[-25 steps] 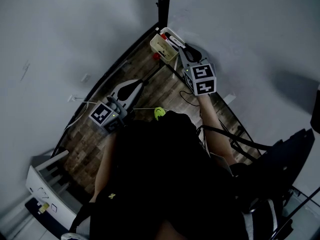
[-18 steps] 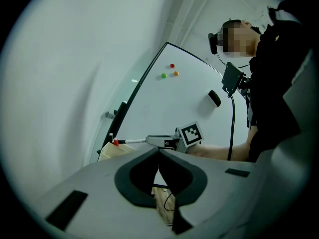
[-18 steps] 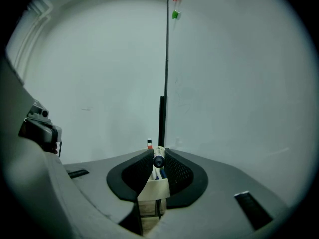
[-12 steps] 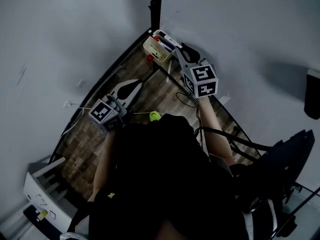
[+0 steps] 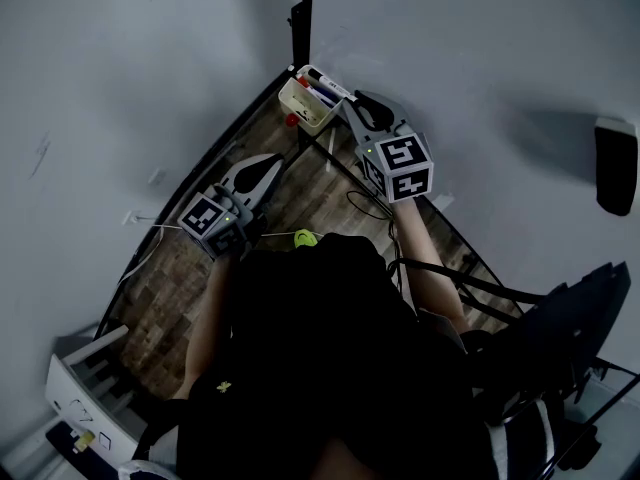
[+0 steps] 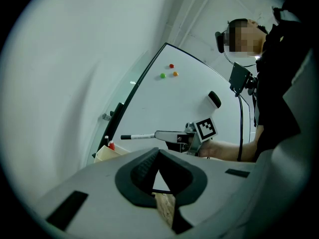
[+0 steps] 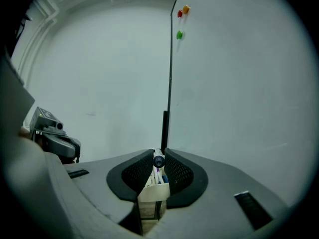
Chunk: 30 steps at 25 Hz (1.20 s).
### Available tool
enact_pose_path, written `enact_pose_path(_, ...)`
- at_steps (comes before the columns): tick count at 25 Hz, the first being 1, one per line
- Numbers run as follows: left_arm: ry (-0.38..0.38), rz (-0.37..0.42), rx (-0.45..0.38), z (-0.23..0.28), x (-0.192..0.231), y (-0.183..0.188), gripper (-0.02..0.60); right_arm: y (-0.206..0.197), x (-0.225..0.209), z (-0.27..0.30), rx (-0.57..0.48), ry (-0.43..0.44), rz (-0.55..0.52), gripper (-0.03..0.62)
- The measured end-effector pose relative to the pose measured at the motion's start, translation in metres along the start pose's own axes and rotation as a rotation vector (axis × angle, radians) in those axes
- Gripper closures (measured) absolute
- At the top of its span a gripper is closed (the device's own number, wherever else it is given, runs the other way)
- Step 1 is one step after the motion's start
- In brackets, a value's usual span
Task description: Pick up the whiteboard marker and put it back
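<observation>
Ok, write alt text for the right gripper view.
The right gripper grips a white, dark-capped whiteboard marker end-on, above a cream open box holding more markers. A whiteboard with small red, orange and green magnets fills the right.

Three magnets (image 6: 171, 65) are grouped near the whiteboard's (image 6: 192, 111) upper corner. An eraser (image 6: 214, 99) is seen lower on it, well apart from them.

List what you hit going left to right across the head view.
left tongs → marker tray → right tongs → dark eraser on the whiteboard
</observation>
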State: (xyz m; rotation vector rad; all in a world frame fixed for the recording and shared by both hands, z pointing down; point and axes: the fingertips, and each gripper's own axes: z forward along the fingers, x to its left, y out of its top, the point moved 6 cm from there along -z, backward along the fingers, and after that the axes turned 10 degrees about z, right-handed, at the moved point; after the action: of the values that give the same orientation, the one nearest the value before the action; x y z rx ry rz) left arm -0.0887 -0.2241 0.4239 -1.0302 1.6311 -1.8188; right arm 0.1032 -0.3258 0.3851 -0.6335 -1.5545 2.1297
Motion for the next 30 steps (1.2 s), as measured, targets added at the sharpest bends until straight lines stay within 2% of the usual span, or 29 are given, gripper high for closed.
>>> enact_pose_path(13, 0.001, -0.036, -0.041, -0.001, -0.001, 0.0, 0.584, 0.002, 0.004, -0.015, -0.017, -0.015, -0.002, 0.516)
enact_pose_path(23, -0.031, -0.057, -0.024, 0.001, -0.009, -0.008, 0.584, -0.002, 0.006, -0.02, -0.014, -0.01, 0.004, 0.516)
enact_pose_path(30, -0.027, -0.057, -0.016, 0.0, -0.008, -0.009, 0.583, -0.003, 0.008, -0.014, -0.011, 0.005, 0.003, 0.516)
